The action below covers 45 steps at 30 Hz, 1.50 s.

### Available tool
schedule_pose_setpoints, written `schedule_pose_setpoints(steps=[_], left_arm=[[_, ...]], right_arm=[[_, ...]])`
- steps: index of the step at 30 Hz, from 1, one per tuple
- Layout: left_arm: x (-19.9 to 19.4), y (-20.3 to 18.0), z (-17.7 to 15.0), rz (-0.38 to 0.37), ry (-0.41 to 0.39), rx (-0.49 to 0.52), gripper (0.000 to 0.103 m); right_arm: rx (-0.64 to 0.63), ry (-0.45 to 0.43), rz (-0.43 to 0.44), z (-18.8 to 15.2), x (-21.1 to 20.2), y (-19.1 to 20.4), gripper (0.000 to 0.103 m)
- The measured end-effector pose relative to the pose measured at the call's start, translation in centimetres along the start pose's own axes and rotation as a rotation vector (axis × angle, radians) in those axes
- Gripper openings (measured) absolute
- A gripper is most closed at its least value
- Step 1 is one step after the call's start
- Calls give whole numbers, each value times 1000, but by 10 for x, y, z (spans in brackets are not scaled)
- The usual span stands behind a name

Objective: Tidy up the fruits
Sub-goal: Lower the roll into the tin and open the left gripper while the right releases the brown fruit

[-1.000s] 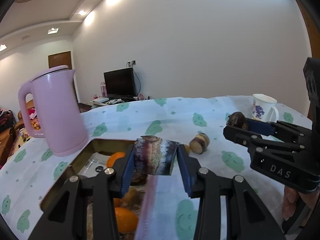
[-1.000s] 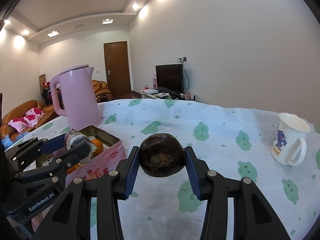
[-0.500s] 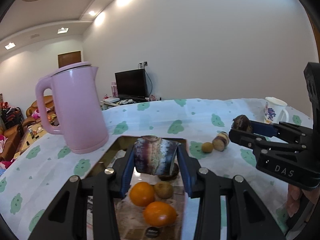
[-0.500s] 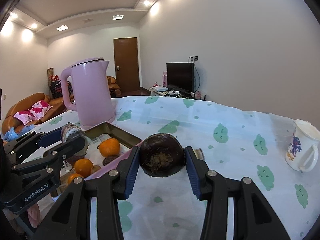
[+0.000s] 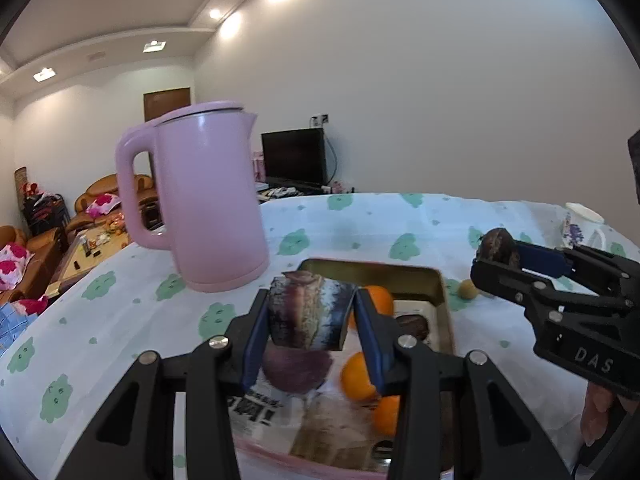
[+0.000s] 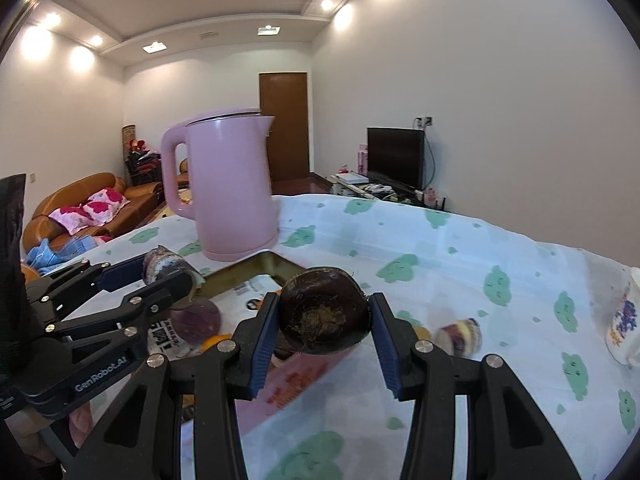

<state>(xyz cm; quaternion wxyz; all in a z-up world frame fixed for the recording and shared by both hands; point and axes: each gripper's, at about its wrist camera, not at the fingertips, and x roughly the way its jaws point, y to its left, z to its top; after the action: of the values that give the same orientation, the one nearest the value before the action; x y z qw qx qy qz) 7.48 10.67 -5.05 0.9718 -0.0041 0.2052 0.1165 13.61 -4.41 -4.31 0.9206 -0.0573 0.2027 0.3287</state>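
A cut cane piece (image 5: 310,314), purplish with a pale waxy bloom, is clamped between the blue pads of the left gripper (image 5: 312,316); the jaws are set narrow, pressed on both flanks of the piece. It is held above the near half of the tray (image 5: 438,284), clear of the fruit below. In the right wrist view the same gripper (image 6: 168,280) is seen from the side at the left, with the piece (image 6: 164,266) over the tray's (image 6: 240,274) left part.

A dark round fruit (image 6: 324,316), with a rough fibrous patch facing the camera, is gripped by the right gripper (image 6: 324,320); its jaws are set slightly wider, both pads touching the fruit. It is carried above the tray's near edge. In the left wrist view this gripper (image 5: 500,258) is seen at the right, above the cloth just beyond the tray's right rim, with the fruit (image 5: 496,246) at its tip.

In the tray are seen oranges (image 5: 358,376), a purple round slice (image 5: 296,368), a dark fruit (image 5: 412,326) and printed paper lining. On the cloth (image 5: 120,320) right of the tray lie a small yellow fruit (image 5: 467,290) and, in the right wrist view, another cut piece (image 6: 460,336), blurred. A pink kettle (image 5: 208,204) stands beyond the tray's left corner, and a flowered mug (image 5: 580,226) is set well apart at the right.
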Motion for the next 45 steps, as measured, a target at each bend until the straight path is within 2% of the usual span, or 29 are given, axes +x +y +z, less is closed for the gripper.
schedule_pose_setpoints(steps=[13, 27, 45], left_arm=[[6, 21, -3, -1, 42, -44, 43], [18, 25, -4, -34, 119, -54, 44], [16, 21, -4, -9, 117, -31, 45]], right_arm=[[-46, 28, 55, 2, 23, 32, 47], [-59, 99, 82, 0, 40, 38, 47], [-23, 161, 139, -3, 52, 32, 48]])
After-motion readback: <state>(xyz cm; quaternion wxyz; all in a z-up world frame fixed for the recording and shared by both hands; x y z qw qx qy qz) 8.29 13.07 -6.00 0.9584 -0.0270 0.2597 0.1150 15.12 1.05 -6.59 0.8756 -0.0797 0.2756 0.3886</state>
